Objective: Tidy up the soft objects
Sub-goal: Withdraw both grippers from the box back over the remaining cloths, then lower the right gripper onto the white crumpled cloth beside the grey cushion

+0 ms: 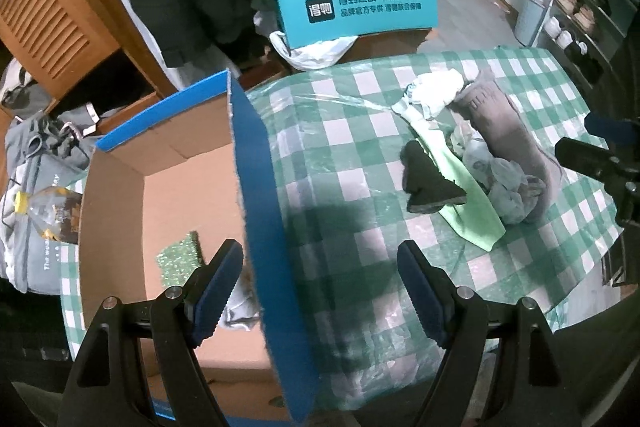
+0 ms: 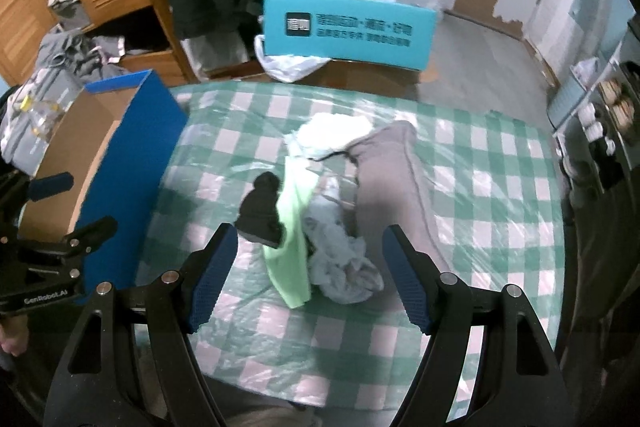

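The pile (image 2: pixel 336 211) of soft things lies mid-table on the checked cloth (image 2: pixel 480 187), its long axis running away from the right gripper (image 2: pixel 308 275), which hangs over its near end, jaws wide and empty. The left gripper (image 1: pixel 320 287), also wide and empty, straddles the box (image 1: pixel 256 187) wall. The box stands well left of the pile, with bare cloth between.

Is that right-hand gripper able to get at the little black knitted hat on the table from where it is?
Probably yes. The right gripper is open and empty, and the black hat lies on top of the light green cloth just ahead of its fingers, with nothing covering it. The blue box stands off to the side.
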### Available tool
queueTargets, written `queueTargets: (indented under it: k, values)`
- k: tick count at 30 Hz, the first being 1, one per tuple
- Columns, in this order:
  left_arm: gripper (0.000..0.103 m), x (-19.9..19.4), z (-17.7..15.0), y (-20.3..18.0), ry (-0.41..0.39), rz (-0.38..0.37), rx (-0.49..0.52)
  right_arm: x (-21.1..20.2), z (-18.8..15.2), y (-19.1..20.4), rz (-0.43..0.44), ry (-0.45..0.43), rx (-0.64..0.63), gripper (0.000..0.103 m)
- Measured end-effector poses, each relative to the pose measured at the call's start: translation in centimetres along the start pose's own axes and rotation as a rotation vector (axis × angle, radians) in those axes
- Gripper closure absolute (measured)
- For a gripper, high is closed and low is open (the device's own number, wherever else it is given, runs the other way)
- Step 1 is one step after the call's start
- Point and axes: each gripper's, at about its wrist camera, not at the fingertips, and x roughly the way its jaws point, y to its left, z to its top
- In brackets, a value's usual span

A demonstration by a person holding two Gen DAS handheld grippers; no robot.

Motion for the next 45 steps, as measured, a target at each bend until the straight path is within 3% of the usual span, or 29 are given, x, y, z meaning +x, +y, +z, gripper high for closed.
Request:
queueTargets:
  k: [17, 45]
  values:
    - [0.022, 3.2, 1.5, -2.5, 0.061, -0.059, 0.036, 3.4, -0.4, -1.9, -0.014, 0.072, 0.026, 0.028]
    - [0.022, 9.6, 3.4, -4.4, 0.166, -0.138, 0.049, 12.0, -0.5, -1.3, -0.031, 0.209, -0.072, 0.028]
